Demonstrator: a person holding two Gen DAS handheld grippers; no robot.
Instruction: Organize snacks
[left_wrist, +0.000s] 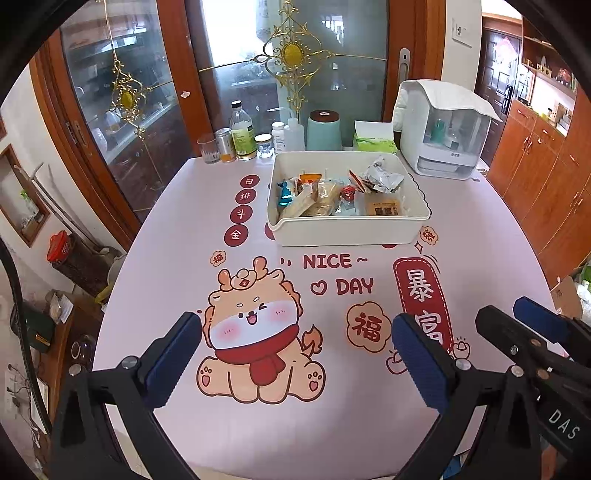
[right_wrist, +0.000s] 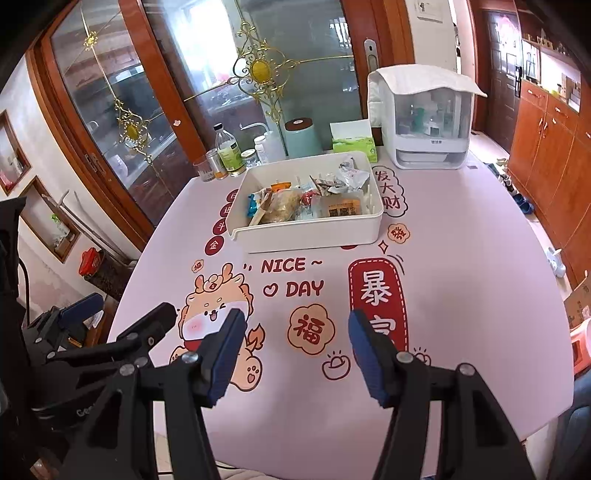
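My left gripper hangs low over the near desk, jaws spread wide and holding nothing, blue ribbed pads angled down at the printed cartoon dragon. Beside it, my right gripper sits with jaws parted about halfway, likewise empty, above the red and gold lettering. Both are well apart from the work, which I judge leaves the snacks either in place already or waiting to be sorted.

The snacks lie heaped inside a white plastic bin toward the far side of the desk: crinkled foil and clear film wrappers, a teal packet, a flat tan sachet, jumbled rather than lined up. The bin is smooth and rigid, with rounded corners and a lipped rim.

Behind it stand glass bottles and jars, a mint cylinder, a tissue box and a white cabinet-like appliance.
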